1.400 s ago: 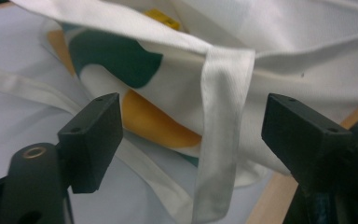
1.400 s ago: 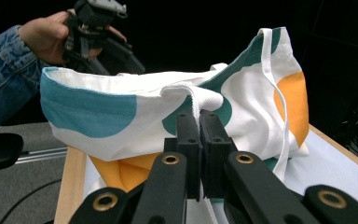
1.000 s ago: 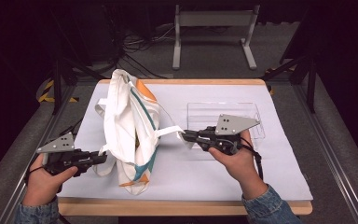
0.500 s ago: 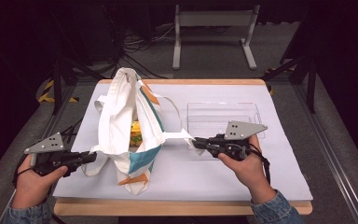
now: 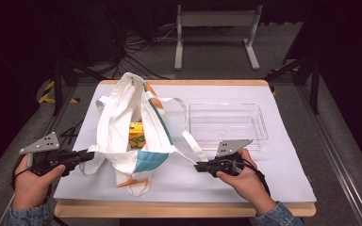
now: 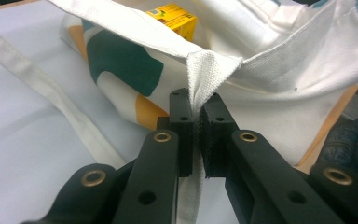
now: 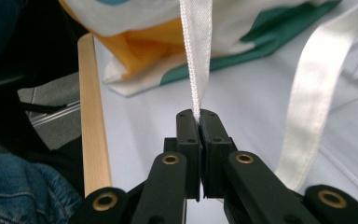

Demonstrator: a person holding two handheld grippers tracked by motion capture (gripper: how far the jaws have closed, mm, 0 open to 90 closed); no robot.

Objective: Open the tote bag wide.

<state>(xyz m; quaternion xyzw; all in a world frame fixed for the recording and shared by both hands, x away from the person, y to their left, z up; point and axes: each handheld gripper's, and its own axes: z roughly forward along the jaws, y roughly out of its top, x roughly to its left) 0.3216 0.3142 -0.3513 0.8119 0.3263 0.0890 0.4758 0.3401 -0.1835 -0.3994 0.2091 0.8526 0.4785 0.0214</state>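
Moved since earlier frame: right gripper (image 5: 199, 166) lower, strap (image 7: 196, 56) pulled taut. Bag (image 5: 134, 136): left of tray (image 5: 226, 123), box (image 5: 136, 134) inside. Soft, light cloth; hold by hem or strap. Left gripper (image 6: 195, 122): clamped on hem. Right: clamped on strap.

High view: fixed above the person's side, facing forward and down, far enough to take in the whole table (image 5: 283, 188) plus floor beyond. Left gripper view: rides the left gripper (image 6: 196, 126), looks along its jaws, very close; tote bag (image 6: 279, 74) starts right at the jaw tips and spreads ahead of them. Right gripper view: rides the right gripper (image 7: 198, 120), same close range, bag strap (image 7: 196, 51) runs straight ahead from the tips. Shared by all three: the bag and the white table cover around it.
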